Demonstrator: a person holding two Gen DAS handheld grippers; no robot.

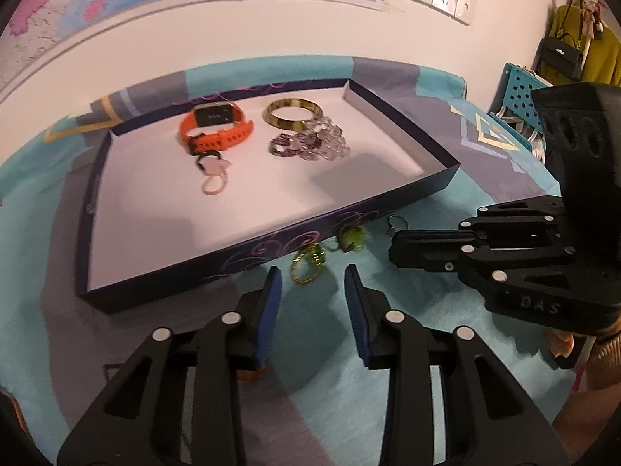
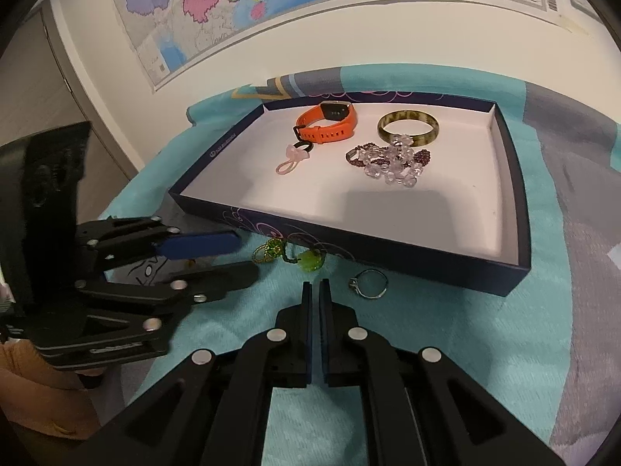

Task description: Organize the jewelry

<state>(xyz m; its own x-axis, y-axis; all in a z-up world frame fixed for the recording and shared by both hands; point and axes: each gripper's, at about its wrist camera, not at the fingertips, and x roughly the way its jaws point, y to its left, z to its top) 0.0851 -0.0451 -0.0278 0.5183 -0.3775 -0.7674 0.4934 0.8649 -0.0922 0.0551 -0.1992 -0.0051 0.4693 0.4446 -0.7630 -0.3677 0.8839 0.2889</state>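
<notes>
Left tool (image 1: 313,272) stands apart, empty, the green bead bracelet (image 1: 307,268) at its 12 o'clock outside the tray (image 1: 446,182); judged next pickup. Right tool (image 2: 315,285) together, empty.

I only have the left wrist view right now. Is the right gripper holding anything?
Observer: No. The right gripper is shut, with nothing between its pads.
Operator: There's something small past the green pieces that I can't make out. What is it?
Observer: It's a silver ring with a stone. It lies on the teal cloth outside the box, just right of the right gripper's tips and not touching them.
</notes>
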